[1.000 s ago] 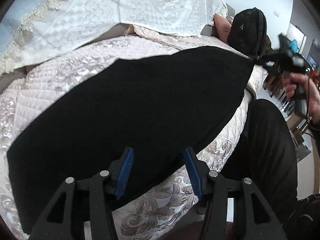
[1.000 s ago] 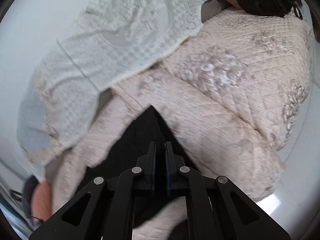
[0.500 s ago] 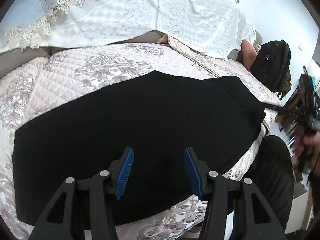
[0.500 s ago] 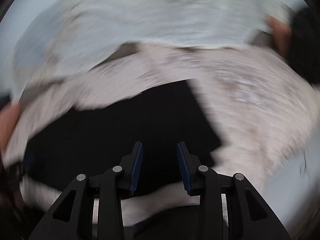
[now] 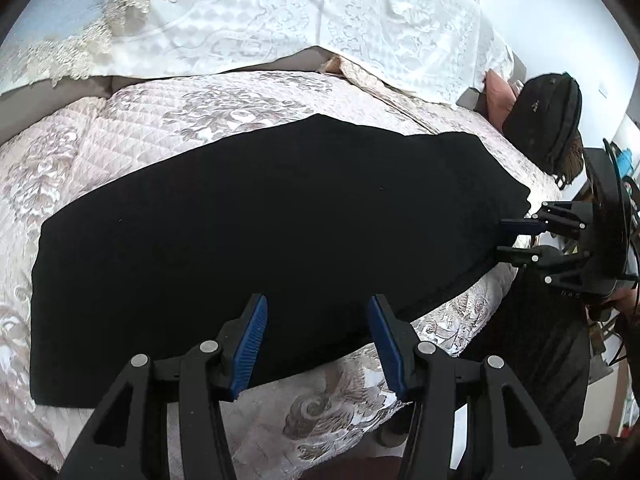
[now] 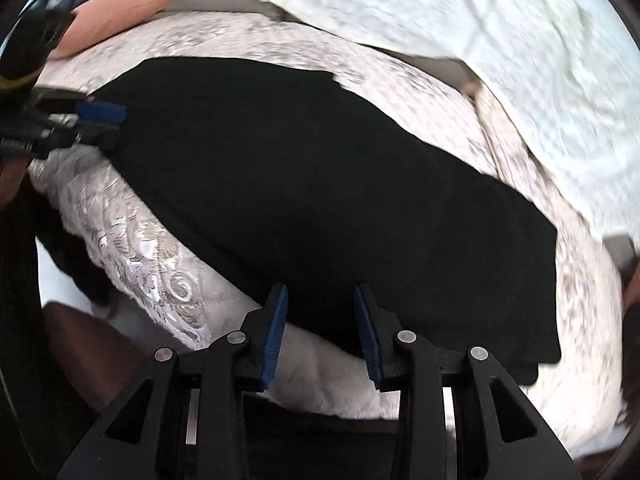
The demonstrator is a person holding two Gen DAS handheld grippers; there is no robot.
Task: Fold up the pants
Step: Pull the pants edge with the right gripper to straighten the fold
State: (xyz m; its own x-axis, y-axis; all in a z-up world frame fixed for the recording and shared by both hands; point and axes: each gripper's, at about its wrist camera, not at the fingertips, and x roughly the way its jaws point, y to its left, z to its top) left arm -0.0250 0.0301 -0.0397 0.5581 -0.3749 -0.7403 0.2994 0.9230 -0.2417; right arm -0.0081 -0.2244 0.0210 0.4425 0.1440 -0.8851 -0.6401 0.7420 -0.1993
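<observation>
While the black pants (image 5: 260, 224) are lying flat and spread lengthwise across the quilted pink bedspread (image 5: 160, 120), both grippers are sitting at the near edge with nothing in them. Left gripper (image 5: 316, 344) is hanging over the near long edge of the pants, jaws spread wide, blue pads (image 5: 250, 344) not pinching any fabric, so it's released and holding nothing. From the right wrist view it's showing up again at one end of the pants (image 6: 320, 184), over at the left of that picture (image 6: 98, 124), pads apart there too.

Right gripper (image 6: 320, 332) is pointing down at the near hem, where the black cloth meets the bedspread (image 6: 160, 280). Its jaws have just been opening and are standing roughly half apart now, with cloth visible in the gap behind them but the pads not pressing on it, so it's not grasping anything either. In the left wrist view the same gripper (image 5: 506, 236) is sitting right at the far right end of the pants, fingers parted, just beside or barely touching the edge; can't tell which. A white lace cover (image 5: 320, 20) is draping over the back, and a black bag (image 5: 548, 120) is resting at the far corner.
</observation>
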